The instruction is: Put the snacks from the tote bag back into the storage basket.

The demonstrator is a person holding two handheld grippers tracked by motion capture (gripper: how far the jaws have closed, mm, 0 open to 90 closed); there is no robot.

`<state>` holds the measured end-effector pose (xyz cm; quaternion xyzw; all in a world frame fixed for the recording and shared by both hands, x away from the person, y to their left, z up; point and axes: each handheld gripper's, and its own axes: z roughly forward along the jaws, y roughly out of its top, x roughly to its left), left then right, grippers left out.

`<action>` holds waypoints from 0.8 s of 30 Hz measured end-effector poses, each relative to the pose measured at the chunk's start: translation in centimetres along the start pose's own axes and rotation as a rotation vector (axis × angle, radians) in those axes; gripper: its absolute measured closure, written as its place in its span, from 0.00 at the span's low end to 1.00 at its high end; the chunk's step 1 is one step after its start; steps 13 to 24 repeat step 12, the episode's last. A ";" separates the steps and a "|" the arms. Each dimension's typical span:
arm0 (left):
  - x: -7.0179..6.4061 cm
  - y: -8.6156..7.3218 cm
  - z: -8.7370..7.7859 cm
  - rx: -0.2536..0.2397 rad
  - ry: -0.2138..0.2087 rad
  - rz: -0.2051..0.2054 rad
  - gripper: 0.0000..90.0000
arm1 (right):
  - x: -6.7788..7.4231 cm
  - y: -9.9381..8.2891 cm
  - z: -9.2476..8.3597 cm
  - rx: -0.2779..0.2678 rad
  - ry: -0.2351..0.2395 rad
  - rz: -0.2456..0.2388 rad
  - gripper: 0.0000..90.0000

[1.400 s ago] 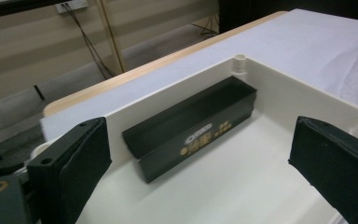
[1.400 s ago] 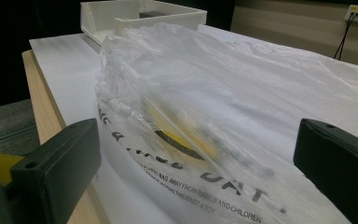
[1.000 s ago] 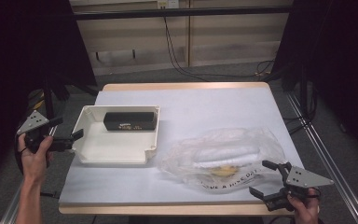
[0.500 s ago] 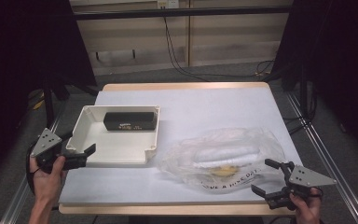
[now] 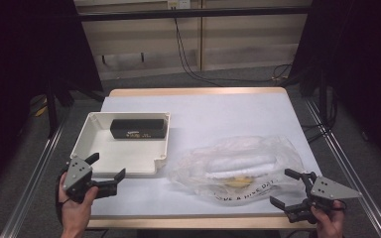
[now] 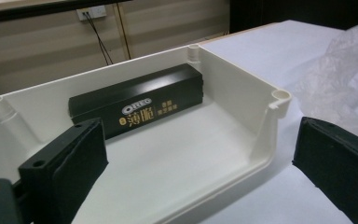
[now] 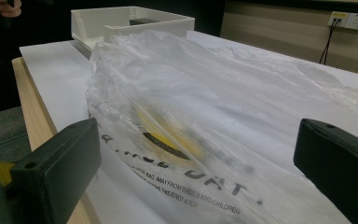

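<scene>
A cream plastic tray (image 5: 97,159) lies on the left of the white table, and a black Oreo box (image 5: 139,128) rests against its far wall. My left gripper (image 5: 106,167) is open at the tray's near edge; in the left gripper view its jaws straddle the tray's near right corner (image 6: 279,96), with the Oreo box (image 6: 140,105) beyond. A clear plastic bag (image 5: 238,166) with printed lettering holds white and yellow items at the right front. My right gripper (image 5: 287,188) is open just in front of the bag (image 7: 214,121), holding nothing.
The table's wooden front edge (image 5: 193,221) runs just under both hands. Metal rails (image 5: 34,173) flank the table on both sides. Cables and a wall socket (image 5: 176,5) lie beyond the far edge. Bare white tabletop (image 5: 228,111) stretches behind the bag.
My left gripper has come in from off the table's left side, moving down and right to the tray's near edge. The right gripper has barely shifted.
</scene>
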<state>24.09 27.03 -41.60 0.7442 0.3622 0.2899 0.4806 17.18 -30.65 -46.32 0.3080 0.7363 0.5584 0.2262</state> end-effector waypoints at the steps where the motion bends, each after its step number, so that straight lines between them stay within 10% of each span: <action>1: -0.4 -0.2 0.0 -0.007 -0.003 -0.012 0.03 | 0.0 0.0 0.0 0.000 0.006 -0.003 0.00; 10: -2.8 -2.4 0.2 -0.006 -0.004 -0.077 0.02 | -0.1 0.0 0.0 -0.003 0.001 -0.001 0.00; 24: -2.7 -2.8 0.4 0.030 -0.014 -0.069 0.02 | -0.1 0.0 -0.1 -0.003 0.001 0.001 0.00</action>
